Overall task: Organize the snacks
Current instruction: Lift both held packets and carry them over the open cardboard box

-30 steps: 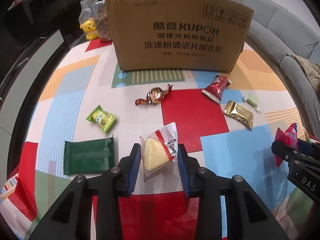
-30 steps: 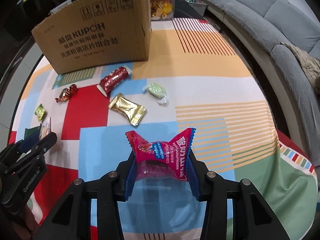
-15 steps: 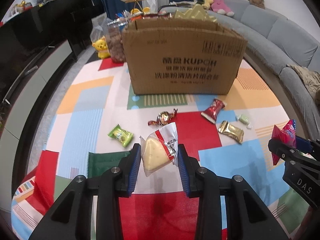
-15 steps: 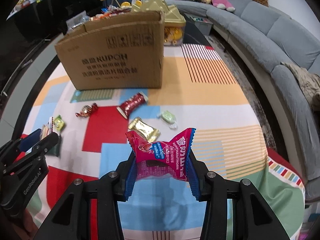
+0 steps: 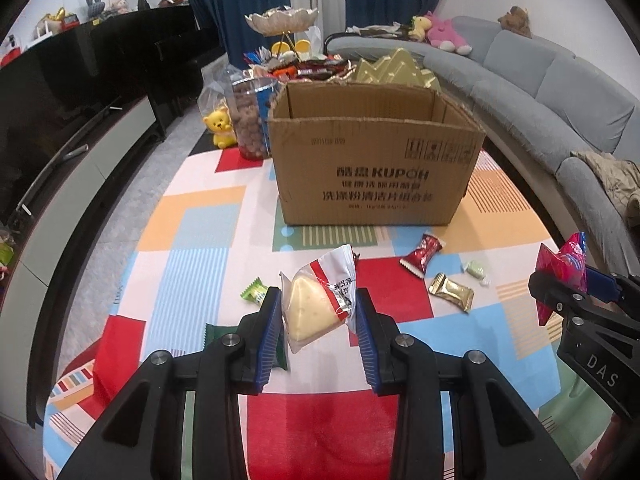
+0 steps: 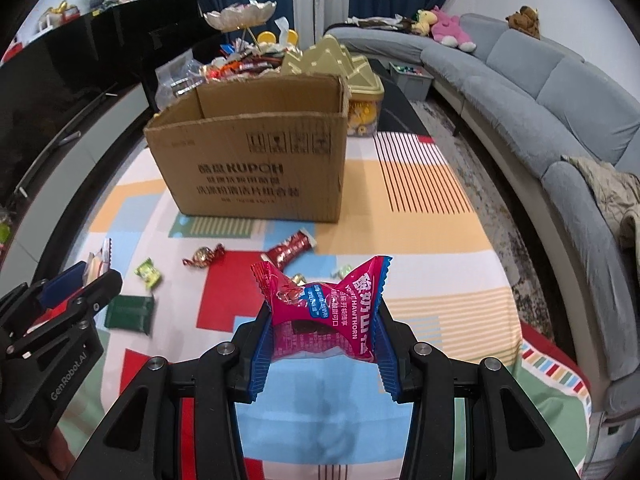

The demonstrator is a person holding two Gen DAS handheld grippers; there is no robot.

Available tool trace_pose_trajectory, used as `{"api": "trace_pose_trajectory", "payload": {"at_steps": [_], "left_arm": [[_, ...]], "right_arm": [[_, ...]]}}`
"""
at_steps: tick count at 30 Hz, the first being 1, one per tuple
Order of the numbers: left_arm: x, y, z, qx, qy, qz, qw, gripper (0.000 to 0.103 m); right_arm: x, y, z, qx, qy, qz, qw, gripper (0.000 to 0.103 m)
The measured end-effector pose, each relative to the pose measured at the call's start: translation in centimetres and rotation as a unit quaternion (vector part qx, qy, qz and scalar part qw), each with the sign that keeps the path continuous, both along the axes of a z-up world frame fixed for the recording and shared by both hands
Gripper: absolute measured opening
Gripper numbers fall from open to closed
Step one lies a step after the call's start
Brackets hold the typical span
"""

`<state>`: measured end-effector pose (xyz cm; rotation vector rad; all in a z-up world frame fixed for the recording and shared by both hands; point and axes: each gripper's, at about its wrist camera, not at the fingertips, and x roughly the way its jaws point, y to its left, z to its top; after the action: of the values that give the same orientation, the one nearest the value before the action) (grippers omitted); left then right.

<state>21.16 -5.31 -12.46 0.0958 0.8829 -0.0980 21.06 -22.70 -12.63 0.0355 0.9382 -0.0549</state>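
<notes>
My left gripper is shut on a clear-and-white packet with a pale wedge-shaped snack, held above the table. My right gripper is shut on a magenta hawthorn snack packet, also lifted; the same packet shows at the right of the left wrist view. An open brown cardboard box stands at the far side of the table, its inside visible from above. Loose on the patterned tablecloth lie a dark red packet, a gold packet, a pale green candy, a green candy, a dark green bar and a twisted red-gold candy.
Behind the box stand a jar of brown balls, a yellow bear toy, a gold house-shaped tin and a tiered dish with sweets. A grey sofa curves along the right; a dark cabinet runs along the left.
Both grippers rose with their packets and tilted up, so the table sank away and the open top of the box came into view. Grips are unchanged.
</notes>
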Motion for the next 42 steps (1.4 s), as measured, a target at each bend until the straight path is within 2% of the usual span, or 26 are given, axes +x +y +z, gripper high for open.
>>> {"api": "trace_pose_trajectory", "payload": {"at_steps": [23,42], "left_arm": [[1.1,1.6,6.1,-0.016,-0.065,0.025,0.9974,0.036],[5.8,0.6,9.9,-0.023,-0.107,0.015,0.9939,0.036]], "right_arm": [[1.4,1.8,6.4,0.001,-0.070,0.021,0.997,0.046],[5.8,2.0,9.9,0.003,-0.115,0.032,0.993,0.046]]}}
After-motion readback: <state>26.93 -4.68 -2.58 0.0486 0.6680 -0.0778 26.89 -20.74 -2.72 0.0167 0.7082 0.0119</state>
